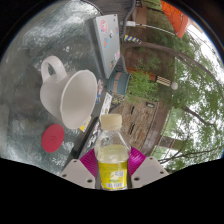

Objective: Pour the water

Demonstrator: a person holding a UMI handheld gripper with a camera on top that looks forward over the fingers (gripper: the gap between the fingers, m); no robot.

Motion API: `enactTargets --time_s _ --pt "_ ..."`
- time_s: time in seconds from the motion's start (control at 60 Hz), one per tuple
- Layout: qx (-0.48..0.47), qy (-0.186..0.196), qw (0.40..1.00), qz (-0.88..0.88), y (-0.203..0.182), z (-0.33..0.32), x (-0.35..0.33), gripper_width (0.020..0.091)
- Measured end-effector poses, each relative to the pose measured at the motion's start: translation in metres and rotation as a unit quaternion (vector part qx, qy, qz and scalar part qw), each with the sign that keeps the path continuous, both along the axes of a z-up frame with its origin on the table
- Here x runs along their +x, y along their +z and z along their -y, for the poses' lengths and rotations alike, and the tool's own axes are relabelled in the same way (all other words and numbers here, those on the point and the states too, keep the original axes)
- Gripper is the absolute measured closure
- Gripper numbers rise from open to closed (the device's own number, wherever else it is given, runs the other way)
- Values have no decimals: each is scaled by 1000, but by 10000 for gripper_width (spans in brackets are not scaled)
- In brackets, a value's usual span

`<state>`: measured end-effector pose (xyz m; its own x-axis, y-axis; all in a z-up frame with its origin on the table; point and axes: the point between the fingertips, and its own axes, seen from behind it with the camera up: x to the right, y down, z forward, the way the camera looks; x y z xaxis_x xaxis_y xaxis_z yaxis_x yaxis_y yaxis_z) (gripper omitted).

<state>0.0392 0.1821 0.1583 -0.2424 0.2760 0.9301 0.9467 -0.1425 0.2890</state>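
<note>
The gripper (114, 165) points far into the scene and sits tipped over to one side. Its two fingers (78, 170) stick out at the near end. The pink pads (91, 160) face each other and squeeze a bottle (113, 152) from left and right.

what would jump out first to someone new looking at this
The bottle, yellow-labelled with a pale cap, sits clamped between the gripper's pink pads. Just beyond it to the left a white cup stands on the glass table, with a red cap lying near its base. Trees and a brick building show past the table's edge.
</note>
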Motion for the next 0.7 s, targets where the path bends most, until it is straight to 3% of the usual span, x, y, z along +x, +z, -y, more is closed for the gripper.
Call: enactTargets --time_s 0.217,0.433,0.517,0.6,0.7 --pt "-39 46 980 191 1 -8 -28 747" --pt "-69 40 973 217 -9 5 -24 747" --pt "-64 15 989 129 -10 7 -21 747" --pt "-18 -27 999 -44 12 12 -26 741" --pt "26 -53 946 -320 29 5 -45 742"
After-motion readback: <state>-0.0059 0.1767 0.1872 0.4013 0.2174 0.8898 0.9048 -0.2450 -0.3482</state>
